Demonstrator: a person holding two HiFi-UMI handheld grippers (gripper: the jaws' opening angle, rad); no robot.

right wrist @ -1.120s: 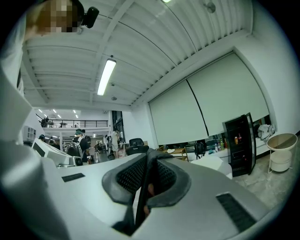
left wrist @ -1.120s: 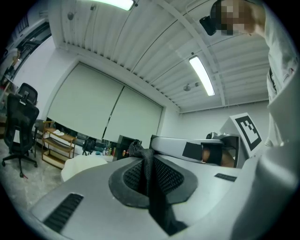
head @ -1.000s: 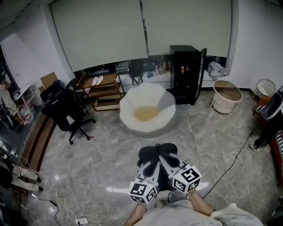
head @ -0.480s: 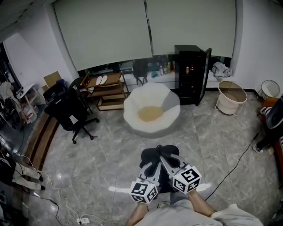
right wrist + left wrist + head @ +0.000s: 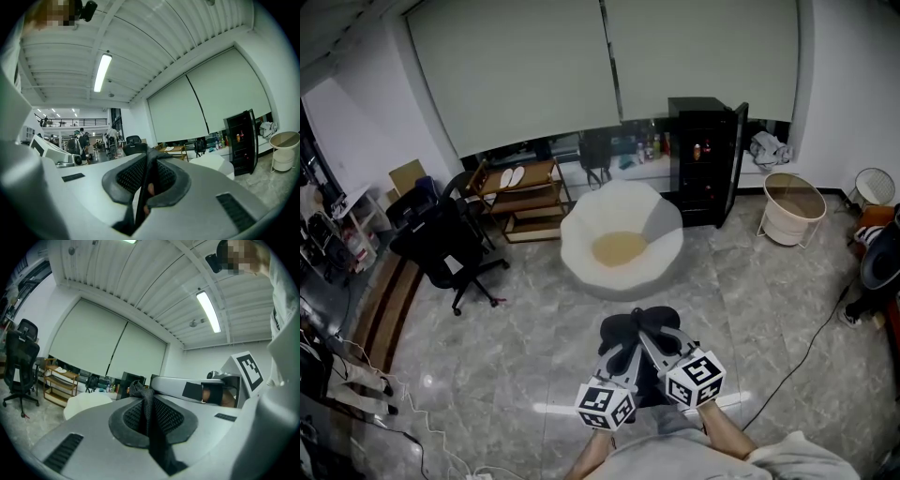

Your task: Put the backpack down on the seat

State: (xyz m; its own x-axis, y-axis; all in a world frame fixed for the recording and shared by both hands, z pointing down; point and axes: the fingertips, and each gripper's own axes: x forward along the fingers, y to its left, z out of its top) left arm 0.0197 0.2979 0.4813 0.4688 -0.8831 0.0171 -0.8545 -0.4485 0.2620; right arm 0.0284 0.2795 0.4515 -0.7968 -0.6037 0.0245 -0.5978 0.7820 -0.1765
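A black backpack (image 5: 630, 330) hangs low in front of me over the marble floor. Both grippers hold it by its straps from above. My left gripper (image 5: 620, 352) is shut on a black woven strap (image 5: 149, 414), which fills the gap between its pads. My right gripper (image 5: 648, 336) is shut on another black strap (image 5: 146, 180), pinched between its pads. The seat, a white petal-shaped floor chair (image 5: 622, 242) with a tan cushion, stands beyond the backpack, a step or two away. The grippers hide most of the backpack's top.
A black office chair (image 5: 442, 246) stands at the left and a wooden shelf rack (image 5: 521, 193) behind it. A black cabinet (image 5: 705, 157) and a beige basket (image 5: 787, 204) stand at the back right. A cable (image 5: 802, 337) crosses the floor; a person's leg (image 5: 874, 274) shows at the right edge.
The room has shifted a little in the head view and the white seat sits slightly more to the right. Both grippers keep their hold on the straps.
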